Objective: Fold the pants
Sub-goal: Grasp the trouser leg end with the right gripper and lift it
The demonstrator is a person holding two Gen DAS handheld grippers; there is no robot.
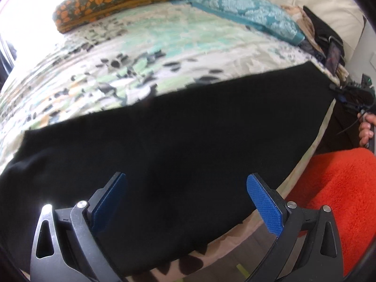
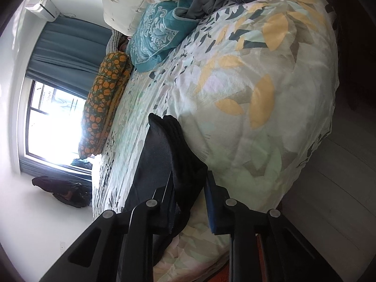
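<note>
We are at the grasp step: black pants lie along the bed's near edge. Right gripper is pinched on one end's bunched cloth; left gripper hangs wide open above the other, holding nothing. Next, we judge, the left must take its end.

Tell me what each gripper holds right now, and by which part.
The right gripper pinches the black pants at a bunched end. The left gripper is open above the pants, holding nothing.

Left claw spread wide, right claw clamped on cloth
</note>
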